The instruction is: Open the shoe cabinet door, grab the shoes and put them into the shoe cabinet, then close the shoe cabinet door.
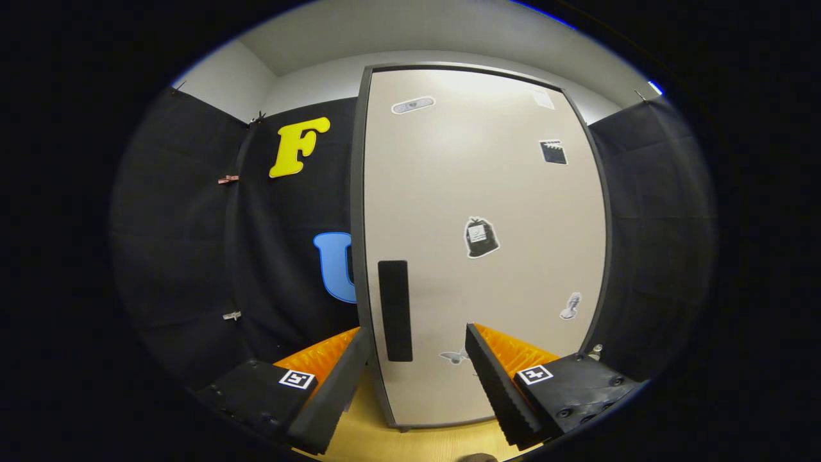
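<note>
A tall beige shoe cabinet door point(481, 192) with a dark frame stands upright straight ahead of me, and it looks shut. A black vertical handle point(394, 310) sits low on the door near its left edge. Several small stickers dot the door face. My gripper point(420, 359) is open, with the handle standing just ahead of the gap, nearer the left finger point(333, 391). The right finger point(500, 385) is in front of the lower door panel. Nothing is held between the fingers.
The cabinet stands on a light wooden floor point(417, 443). Black cloth walls point(192, 256) close in on both sides of the cabinet. A small dark rounded thing point(478, 457) lies on the floor just below the fingers.
</note>
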`<move>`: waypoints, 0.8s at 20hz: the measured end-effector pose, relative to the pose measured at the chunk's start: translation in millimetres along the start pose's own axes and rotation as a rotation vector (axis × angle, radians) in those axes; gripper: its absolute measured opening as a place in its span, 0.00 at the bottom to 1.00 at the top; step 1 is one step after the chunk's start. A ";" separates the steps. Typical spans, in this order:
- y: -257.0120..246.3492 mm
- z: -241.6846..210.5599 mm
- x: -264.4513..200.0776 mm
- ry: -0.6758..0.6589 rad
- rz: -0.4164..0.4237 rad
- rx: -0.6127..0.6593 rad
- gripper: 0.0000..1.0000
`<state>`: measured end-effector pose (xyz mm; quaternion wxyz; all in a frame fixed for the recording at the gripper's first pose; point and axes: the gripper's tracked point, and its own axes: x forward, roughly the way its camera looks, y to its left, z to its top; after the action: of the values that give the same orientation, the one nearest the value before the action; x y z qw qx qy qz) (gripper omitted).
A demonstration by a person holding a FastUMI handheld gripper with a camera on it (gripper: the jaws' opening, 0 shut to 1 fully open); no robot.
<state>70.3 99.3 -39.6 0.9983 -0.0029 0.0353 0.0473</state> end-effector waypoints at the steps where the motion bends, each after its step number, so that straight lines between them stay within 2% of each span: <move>1: 1.8 -1.3 7.8 0.001 -0.004 -0.001 0.98; 10: -1.9 -19.5 64.2 0.033 -0.071 0.017 0.97; 12: -2.5 -22.2 69.4 0.038 -0.079 0.025 0.92; 15: -0.3 -24.6 73.1 0.043 -0.081 0.017 0.72; 16: 0.2 -24.2 74.5 0.038 -0.089 0.009 0.68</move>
<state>142.6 106.3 -69.1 0.9985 -0.0009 0.0544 0.0026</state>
